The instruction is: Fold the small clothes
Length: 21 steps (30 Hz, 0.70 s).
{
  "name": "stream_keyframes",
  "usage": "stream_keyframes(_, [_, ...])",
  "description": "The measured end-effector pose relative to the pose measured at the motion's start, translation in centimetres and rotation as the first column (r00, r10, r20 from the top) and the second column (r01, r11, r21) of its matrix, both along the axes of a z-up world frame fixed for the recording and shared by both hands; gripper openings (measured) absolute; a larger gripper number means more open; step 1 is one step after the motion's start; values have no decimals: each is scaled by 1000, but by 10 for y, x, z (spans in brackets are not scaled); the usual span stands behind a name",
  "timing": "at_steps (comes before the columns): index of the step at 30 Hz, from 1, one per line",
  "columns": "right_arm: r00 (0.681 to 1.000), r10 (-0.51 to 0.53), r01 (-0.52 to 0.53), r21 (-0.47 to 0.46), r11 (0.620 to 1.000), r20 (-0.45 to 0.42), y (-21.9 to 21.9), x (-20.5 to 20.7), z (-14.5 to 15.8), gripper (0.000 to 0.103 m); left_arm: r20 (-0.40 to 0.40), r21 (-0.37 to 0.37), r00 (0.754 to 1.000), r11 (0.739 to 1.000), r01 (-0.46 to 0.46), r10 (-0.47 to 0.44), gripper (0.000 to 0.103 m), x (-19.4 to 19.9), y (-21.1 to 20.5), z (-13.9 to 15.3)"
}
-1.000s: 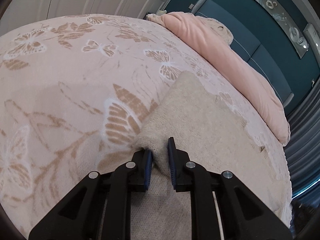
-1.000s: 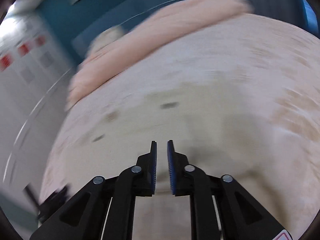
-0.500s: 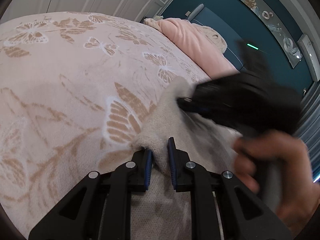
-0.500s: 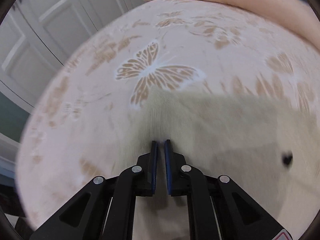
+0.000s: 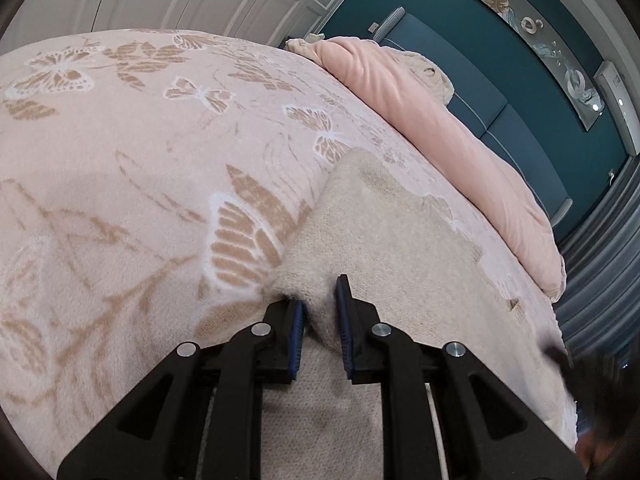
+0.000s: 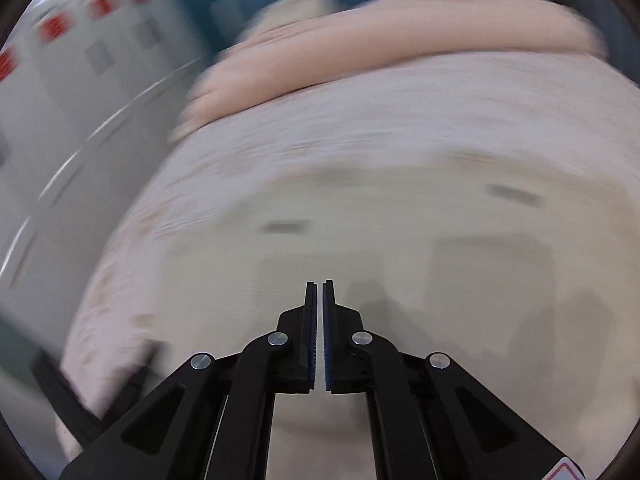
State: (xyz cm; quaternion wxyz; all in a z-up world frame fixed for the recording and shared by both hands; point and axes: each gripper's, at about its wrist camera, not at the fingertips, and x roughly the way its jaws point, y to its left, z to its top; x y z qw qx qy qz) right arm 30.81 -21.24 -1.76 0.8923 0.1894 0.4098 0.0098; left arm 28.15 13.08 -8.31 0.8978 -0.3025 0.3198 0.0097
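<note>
In the left wrist view we see the left gripper (image 5: 320, 312) clenched on a bunched corner of the beige knitted garment (image 5: 400, 240); the fabric is pinched between its blue pads (image 5: 298, 320). The garment lies spread on the pink butterfly blanket (image 5: 140, 140) that covers the bed and reaches away from the gripper toward the right. Behind it, along the far edge of the bed, lies a rolled pink duvet (image 5: 432, 128), and a teal wall (image 5: 500, 60) with a long picture (image 5: 536, 44) stands behind. At the lower right edge there is a dark blurred shape, and we cannot tell what it is.

In the right wrist view everything is blurred by motion. The right gripper (image 6: 319, 312) hangs over the beige garment (image 6: 400, 260), its jaws are opening from an almost closed position, and we see nothing between them. The pink duvet (image 6: 380, 60) lies across the top of the blanket (image 6: 400, 120). At the lower left we see part of the left gripper (image 6: 92, 392), blurred.
</note>
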Motion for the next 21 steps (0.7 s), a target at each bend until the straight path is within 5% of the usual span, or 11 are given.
stream_keyframes(3, [978,-184,193,86,978,-95,-88,-41,-24,6,-18,30,1000,1000,-2,2,16,3,-4,1])
stream_keyframes(6, [975,-171,184,80,980,-143,-120,-57,-42,0,-38,54,999,999,-1,3,16,5,-6,3])
stream_keyframes(10, [981,-175,181,68,981,-81,-122,-96,-1,14,-99,60,995,998,30,-24,16,5,-2,20])
stream_keyframes(11, [985,-163,166,59,984,-51,-123,-116,12,19,-114,57,993,997,47,-40,23,0,0,26])
stream_keyframes(12, [986,-160,161,45,986,-40,-126,-135,22,37,-131,65,990,996,63,-54,32,-15,4,35])
stream_keyframes(13, [985,-170,171,21,985,-35,-129,-161,28,53,-139,77,989,995,68,-57,58,-31,9,42])
stream_keyframes(14, [983,-180,180,8,984,-31,-134,-183,30,56,-134,91,989,993,71,-58,74,-57,19,52])
stream_keyframes(18, [968,-221,218,-33,975,-117,-154,-292,10,58,-175,107,979,986,128,-108,86,-139,53,62])
stream_keyframes(21, [949,-235,246,26,969,-209,-157,-343,-13,58,-258,63,959,989,136,-115,89,-192,75,50])
